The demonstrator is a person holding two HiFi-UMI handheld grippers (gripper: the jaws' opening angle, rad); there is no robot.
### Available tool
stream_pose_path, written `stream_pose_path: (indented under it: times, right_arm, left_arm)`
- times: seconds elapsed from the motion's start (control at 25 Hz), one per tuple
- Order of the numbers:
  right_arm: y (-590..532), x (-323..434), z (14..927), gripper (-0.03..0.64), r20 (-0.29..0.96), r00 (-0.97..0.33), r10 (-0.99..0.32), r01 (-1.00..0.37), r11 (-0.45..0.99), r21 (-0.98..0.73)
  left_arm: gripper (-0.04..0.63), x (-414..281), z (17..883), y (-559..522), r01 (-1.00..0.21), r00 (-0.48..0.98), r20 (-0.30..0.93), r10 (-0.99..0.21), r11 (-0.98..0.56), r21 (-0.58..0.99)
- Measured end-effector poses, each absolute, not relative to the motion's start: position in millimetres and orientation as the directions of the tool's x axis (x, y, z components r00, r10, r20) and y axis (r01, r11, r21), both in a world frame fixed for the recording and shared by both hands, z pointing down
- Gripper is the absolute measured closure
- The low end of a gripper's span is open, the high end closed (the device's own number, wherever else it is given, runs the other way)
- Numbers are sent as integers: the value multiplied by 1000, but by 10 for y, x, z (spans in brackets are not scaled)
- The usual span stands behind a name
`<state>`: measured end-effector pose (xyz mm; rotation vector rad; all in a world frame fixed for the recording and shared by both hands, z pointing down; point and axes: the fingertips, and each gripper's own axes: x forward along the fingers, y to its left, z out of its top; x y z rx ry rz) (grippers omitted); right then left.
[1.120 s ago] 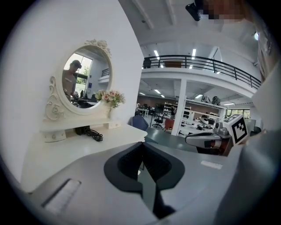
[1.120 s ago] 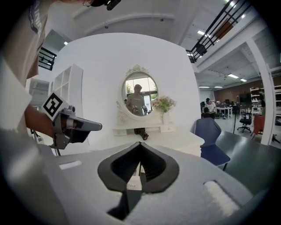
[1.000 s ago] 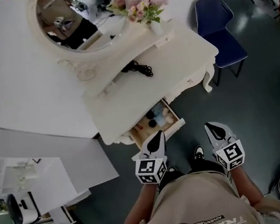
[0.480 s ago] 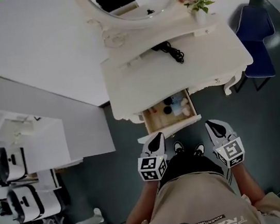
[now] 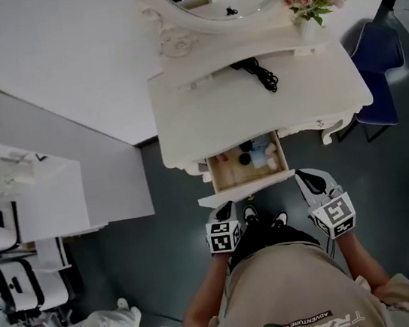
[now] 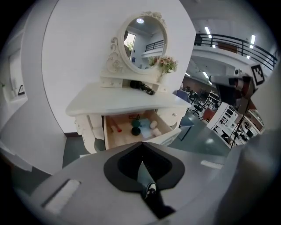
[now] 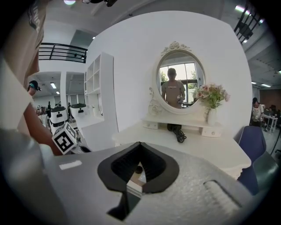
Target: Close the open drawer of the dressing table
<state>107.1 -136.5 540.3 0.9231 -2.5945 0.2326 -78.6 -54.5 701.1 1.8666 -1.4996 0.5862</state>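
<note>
2 tools pressed together, left tool (image 5: pixel 225 209), right tool (image 5: pixel 305 177); open drawer (image 5: pixel 228 175) with bottles (image 5: pixel 271 159).

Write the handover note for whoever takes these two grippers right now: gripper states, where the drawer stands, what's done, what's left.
Drawer: pulled out of the dressing table, with small items inside.
Left gripper: jaws together, empty, held just in front of the drawer's left part, not visibly touching it.
Right gripper: jaws together, empty, by the drawer's right end; contact cannot be told.
Done: nothing yet.
Left: push the drawer in, probably with both grippers against its front, until it sits flush.
</note>
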Motion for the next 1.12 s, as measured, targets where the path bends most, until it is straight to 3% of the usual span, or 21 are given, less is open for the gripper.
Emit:
stream_pose_path:
  times: [0.44,1.12]
  right_arm:
    - [-1509,1067,5296,614,419,-667,-616,-684,729,-16]
    - [-1610,962,5295,614,433,-623,-651,-753,650,-106]
  left_arm:
    - [580,-954,7980,-218,-958,278,838,-469,-77,275]
    - [578,-1084,8100,-584,-935,353,838,-416,-129,330]
